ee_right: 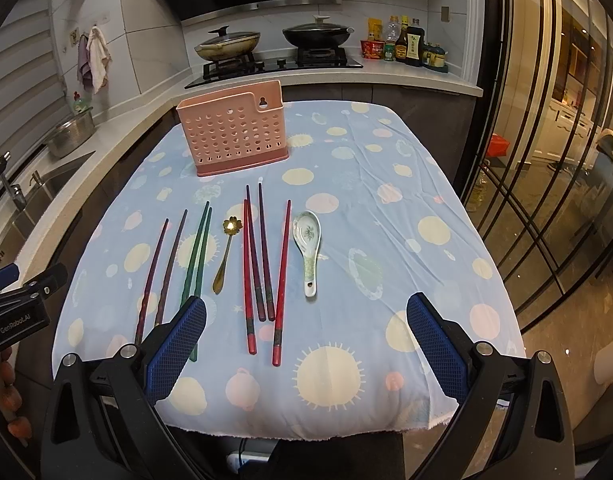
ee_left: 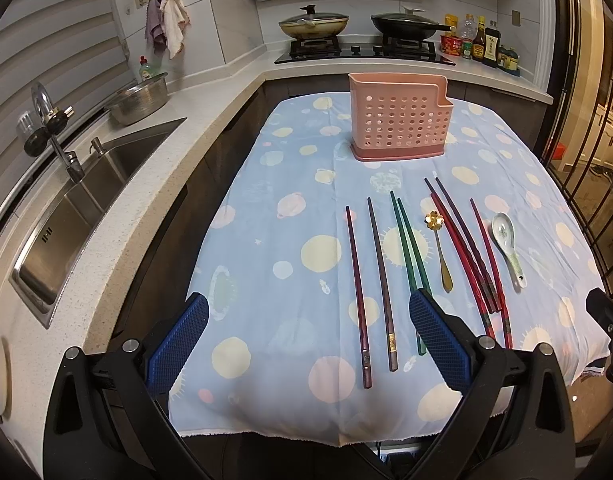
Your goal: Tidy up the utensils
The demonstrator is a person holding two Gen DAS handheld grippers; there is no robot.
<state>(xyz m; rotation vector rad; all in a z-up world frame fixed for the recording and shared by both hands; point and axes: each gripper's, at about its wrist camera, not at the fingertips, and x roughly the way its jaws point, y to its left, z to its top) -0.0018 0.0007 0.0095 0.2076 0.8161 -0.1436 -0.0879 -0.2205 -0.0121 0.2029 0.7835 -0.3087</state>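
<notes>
A pink perforated utensil holder (ee_left: 400,122) (ee_right: 232,132) stands upright at the far middle of the blue dotted tablecloth (ee_left: 266,208) (ee_right: 386,216). In front of it lie several chopsticks: a maroon pair (ee_left: 370,284) (ee_right: 162,264), a green pair (ee_left: 410,256) (ee_right: 196,256), red and purple ones (ee_left: 466,248) (ee_right: 264,260). A gold flower spoon (ee_left: 440,248) (ee_right: 224,256) and a white ceramic spoon (ee_left: 506,248) (ee_right: 308,252) lie among them. My left gripper (ee_left: 308,312) and right gripper (ee_right: 306,314) are open, empty, above the table's near edge.
A sink (ee_left: 86,192) and a steel bowl (ee_left: 140,98) sit on the counter at the left. A stove with two pans (ee_left: 366,24) (ee_right: 274,40) and sauce bottles (ee_left: 482,40) (ee_right: 406,42) stand behind the table. Glass doors (ee_right: 546,160) run along the right.
</notes>
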